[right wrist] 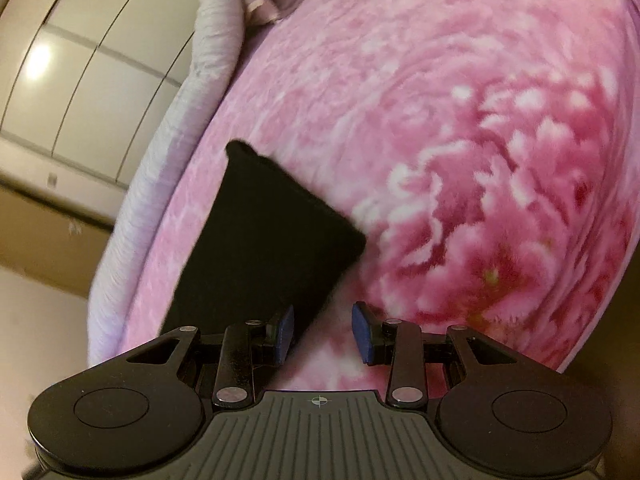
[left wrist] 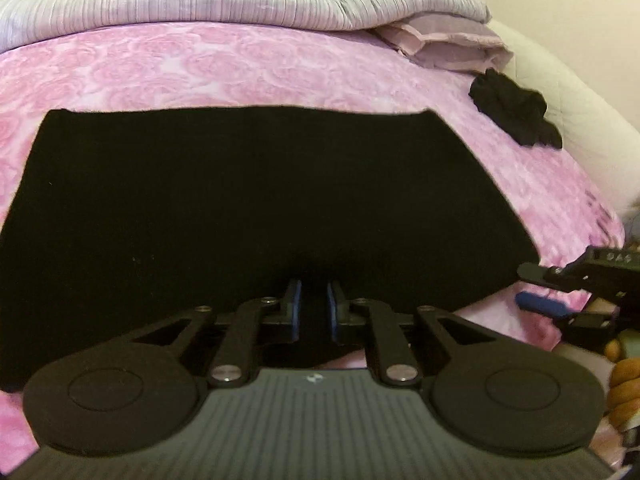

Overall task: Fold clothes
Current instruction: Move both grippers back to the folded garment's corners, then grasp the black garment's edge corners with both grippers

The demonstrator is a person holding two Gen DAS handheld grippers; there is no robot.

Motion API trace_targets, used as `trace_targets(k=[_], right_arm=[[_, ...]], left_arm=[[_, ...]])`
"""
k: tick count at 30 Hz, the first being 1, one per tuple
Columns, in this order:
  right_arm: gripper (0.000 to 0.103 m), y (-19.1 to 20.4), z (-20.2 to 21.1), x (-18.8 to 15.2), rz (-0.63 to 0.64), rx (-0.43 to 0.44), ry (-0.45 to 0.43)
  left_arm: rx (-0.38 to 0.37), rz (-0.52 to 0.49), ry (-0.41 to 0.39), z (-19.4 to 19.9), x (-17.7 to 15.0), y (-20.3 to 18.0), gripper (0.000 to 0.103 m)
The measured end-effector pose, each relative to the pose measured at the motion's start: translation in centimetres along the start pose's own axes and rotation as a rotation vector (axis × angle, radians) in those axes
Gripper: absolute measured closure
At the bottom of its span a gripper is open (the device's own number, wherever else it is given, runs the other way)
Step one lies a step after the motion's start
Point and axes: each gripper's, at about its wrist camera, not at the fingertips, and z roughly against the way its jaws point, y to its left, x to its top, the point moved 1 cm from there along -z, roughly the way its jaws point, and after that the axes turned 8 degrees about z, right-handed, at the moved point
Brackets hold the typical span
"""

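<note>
A black garment (left wrist: 248, 200) lies flat and folded on the pink floral blanket (left wrist: 200, 68). My left gripper (left wrist: 314, 300) sits at its near edge with the jaws close together around the black fabric. My right gripper (right wrist: 322, 332) is open and empty, tilted beside the garment's right edge (right wrist: 264, 240); it also shows at the right of the left wrist view (left wrist: 560, 284). A second crumpled black garment (left wrist: 512, 114) lies at the far right of the bed.
A bunched lilac duvet (left wrist: 240, 0) and a folded lilac cloth (left wrist: 452, 46) lie at the back of the bed. A white padded bed edge (left wrist: 580, 92) runs on the right. White wardrobe doors (right wrist: 80, 60) stand beyond the bed.
</note>
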Motion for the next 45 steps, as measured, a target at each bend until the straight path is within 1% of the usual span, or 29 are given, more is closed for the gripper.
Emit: trace_targets(k=[2, 4, 10, 14, 16, 19, 21, 22, 23, 24, 26, 27, 28, 29, 31, 33, 35, 38, 40, 42, 43, 45], right_arm=[[0.06, -0.5, -0.1, 0.0, -0.044, 0.018, -0.017], [0.058, -0.6, -0.4, 0.1, -0.054, 0.023, -0.027], [0.058, -0.3, -1.5, 0.1, -0.047, 0.026, -0.069], [0.058, 0.1, -2.3, 0.0, -0.039, 0.04, -0.079], [0.058, 0.2, -2.6, -0.1, -0.034, 0.042, -0.082], [0.058, 0.2, -3.0, -0.1, -0.039, 0.043, -0.085], [0.059, 0.7, -3.2, 0.0, 0.002, 0.016, -0.075], [0.063, 1.0, -3.2, 0.0, 0.024, 0.002, -0.069], [0.071, 1.3, -3.3, 0.1, 0.045, -0.013, -0.064], [0.074, 1.5, -3.4, 0.1, 0.067, -0.027, -0.059], [0.086, 3.3, -3.7, 0.4, 0.173, -0.097, -0.036], [0.09, 4.4, -3.9, 0.6, 0.237, -0.14, -0.025], [0.093, 6.3, -3.9, 0.4, 0.338, -0.182, -0.034], [0.094, 8.2, -3.9, 0.2, 0.443, -0.225, -0.046], [0.094, 12.6, -3.6, -1.8, 0.721, -0.261, -0.122], [0.094, 16.6, -3.3, -4.9, 0.984, -0.237, -0.192], [0.094, 19.8, -3.3, -8.8, 1.206, -0.176, -0.225], [0.094, 21.7, -3.7, -14.4, 1.447, -0.072, -0.201], [0.093, 21.9, -4.5, -17.5, 1.531, -0.007, -0.134], [0.09, 21.7, -5.9, -19.9, 1.594, 0.037, -0.016], [0.084, 21.6, -6.7, -20.6, 1.619, 0.047, 0.042], [0.066, 21.4, -6.8, -21.4, 1.675, 0.059, 0.059]], left_arm=[[-0.017, 0.03, -0.025, 0.7, 0.4, 0.2, 0.092], [-0.017, 0.034, -0.035, 0.5, 0.6, 0.3, 0.092], [0.044, -0.011, 0.017, -1.4, 0.5, -0.3, 0.092], [0.009, 0.055, -0.001, 0.1, 1.3, 0.4, 0.092], [0.017, 0.061, -0.014, 0.2, 1.7, 0.8, 0.092], [0.03, 0.027, 0.003, -0.9, 1.5, 1.1, 0.097], [0.037, 0.006, 0.018, -1.6, 1.3, 1.3, 0.097], [0.032, 0.018, 0.022, -1.5, 1.4, 1.4, 0.097], [0.021, 0.038, 0.028, -1.4, 1.6, 1.7, 0.097], [0.002, 0.071, 0.032, -1.1, 1.7, 2.2, 0.097], [-0.051, 0.169, 0.029, -0.1, 2.2, 3.8, 0.097], [-0.064, 0.215, 0.018, 0.6, 2.3, 4.7, 0.097], [-0.069, 0.251, 0.005, 1.4, 2.4, 5.5, 0.097], [-0.055, 0.271, -0.014, 2.4, 2.4, 6.4, 0.097], [-0.04, 0.31, -0.048, 4.2, 2.4, 8.3, 0.097], [-0.052, 0.374, -0.068, 6.0, 2.0, 10.4, 0.097], [-0.065, 0.455, -0.083, 7.4, 1.2, 12.4, 0.097], [-0.097, 0.569, -0.094, 9.1, -0.3, 15.0, 0.097], [-0.129, 0.628, -0.097, 9.3, -0.8, 16.0, 0.097], [-0.142, 0.661, -0.097, 9.4, -1.1, 16.7, 0.097], [-0.145, 0.672, -0.101, 9.5, -1.2, 16.9, 0.097], [-0.161, 0.701, -0.104, 9.6, -1.2, 17.4, 0.097]])
